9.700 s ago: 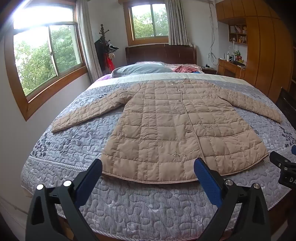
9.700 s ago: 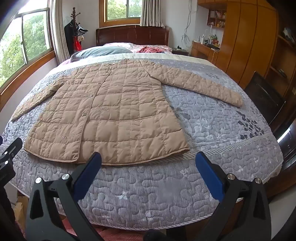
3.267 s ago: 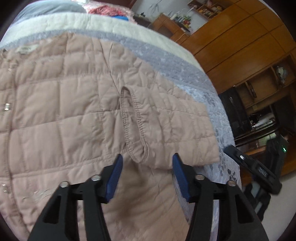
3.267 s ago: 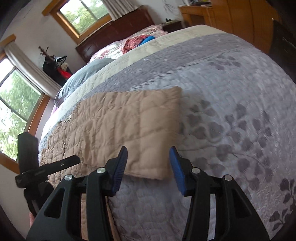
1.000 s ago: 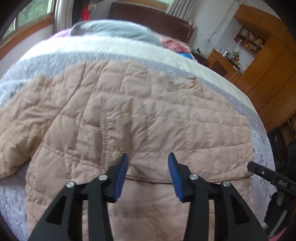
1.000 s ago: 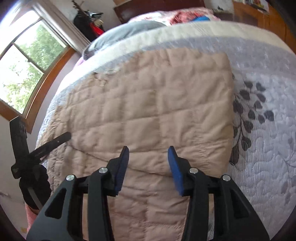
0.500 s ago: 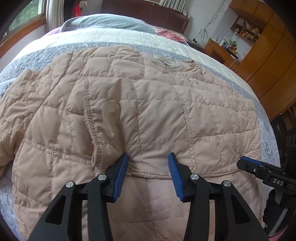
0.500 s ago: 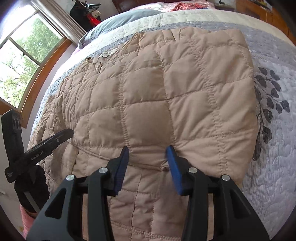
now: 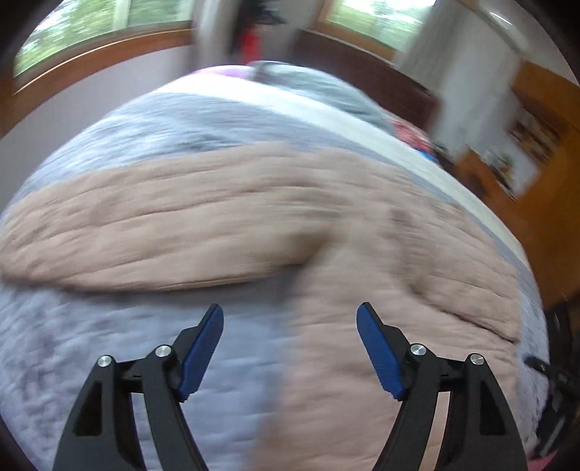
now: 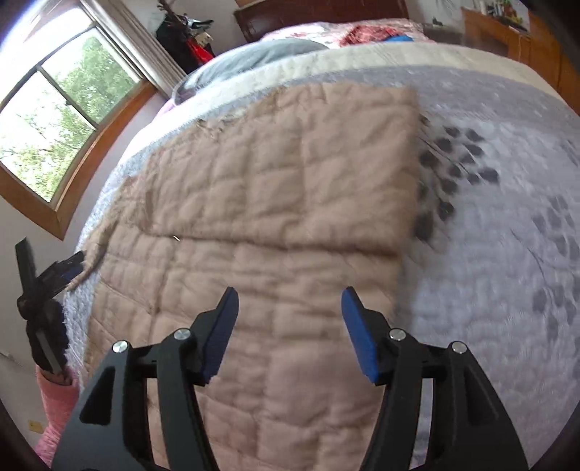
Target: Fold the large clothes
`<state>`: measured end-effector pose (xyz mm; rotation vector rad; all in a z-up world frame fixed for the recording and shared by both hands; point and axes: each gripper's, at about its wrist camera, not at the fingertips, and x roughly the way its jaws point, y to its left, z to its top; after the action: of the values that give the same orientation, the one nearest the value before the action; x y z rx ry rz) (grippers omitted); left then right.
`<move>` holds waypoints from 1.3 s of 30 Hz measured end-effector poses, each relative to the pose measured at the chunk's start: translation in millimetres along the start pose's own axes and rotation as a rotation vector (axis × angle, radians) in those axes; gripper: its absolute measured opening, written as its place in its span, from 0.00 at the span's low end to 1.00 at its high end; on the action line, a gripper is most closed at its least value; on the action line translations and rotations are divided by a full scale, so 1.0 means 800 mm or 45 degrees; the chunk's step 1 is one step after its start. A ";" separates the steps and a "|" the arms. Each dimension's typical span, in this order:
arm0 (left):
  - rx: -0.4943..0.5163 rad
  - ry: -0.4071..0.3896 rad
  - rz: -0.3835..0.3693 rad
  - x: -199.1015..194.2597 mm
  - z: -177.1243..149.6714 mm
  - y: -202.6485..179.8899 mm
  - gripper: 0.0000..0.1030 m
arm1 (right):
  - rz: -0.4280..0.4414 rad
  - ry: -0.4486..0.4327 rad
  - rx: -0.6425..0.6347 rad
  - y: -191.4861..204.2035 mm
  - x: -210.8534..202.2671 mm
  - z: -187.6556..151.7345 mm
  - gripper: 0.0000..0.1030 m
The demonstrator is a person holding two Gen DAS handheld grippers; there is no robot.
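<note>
A tan quilted coat (image 10: 290, 203) lies on the bed with its right side folded over the body, the fold edge running across the middle. In the blurred left wrist view the coat (image 9: 362, 224) shows its left sleeve (image 9: 152, 235) stretched out flat to the left. My left gripper (image 9: 290, 326) is open and empty, above the spot where the sleeve meets the body. It also shows at the left edge of the right wrist view (image 10: 61, 271), beside the sleeve end. My right gripper (image 10: 288, 308) is open and empty above the coat's lower body.
The coat rests on a grey-lilac quilted bedspread (image 10: 507, 235). A grey pillow (image 10: 261, 54) and a dark headboard (image 10: 319, 14) are at the far end. Windows (image 10: 61, 108) line the left wall. Wooden cabinets (image 9: 543, 152) stand on the right.
Both grippers have let go of the folded coat edge and opened wide. The left gripper swung left towards the outstretched sleeve; the right one pulled back a little.
</note>
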<state>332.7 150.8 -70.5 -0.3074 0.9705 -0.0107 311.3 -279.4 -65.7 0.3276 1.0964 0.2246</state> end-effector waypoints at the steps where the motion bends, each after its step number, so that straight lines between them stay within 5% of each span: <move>1: -0.054 -0.004 0.046 -0.007 -0.002 0.032 0.74 | -0.001 0.004 0.001 -0.002 0.003 -0.003 0.57; 8: -0.474 -0.057 0.235 -0.035 -0.007 0.213 0.74 | -0.009 0.035 0.007 -0.020 0.018 -0.019 0.59; 14: -0.751 -0.117 0.166 -0.034 0.005 0.304 0.73 | -0.004 0.032 0.004 -0.020 0.024 -0.017 0.59; 17: -0.809 -0.125 0.123 -0.026 0.014 0.323 0.68 | -0.012 0.034 0.002 -0.021 0.024 -0.016 0.59; 22: -0.872 -0.123 0.183 -0.012 0.018 0.337 0.26 | -0.025 0.046 0.009 -0.023 0.032 -0.016 0.59; 25: -0.881 -0.140 0.188 -0.007 0.016 0.341 0.11 | -0.032 0.056 0.012 -0.024 0.037 -0.016 0.59; 39: -0.787 -0.225 0.242 -0.018 0.021 0.324 0.03 | -0.013 0.043 0.049 -0.029 0.036 -0.014 0.58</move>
<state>304.7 404.8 -117.9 -0.7683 0.8050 0.4902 314.2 -289.8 -103.0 0.3539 1.1363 0.2007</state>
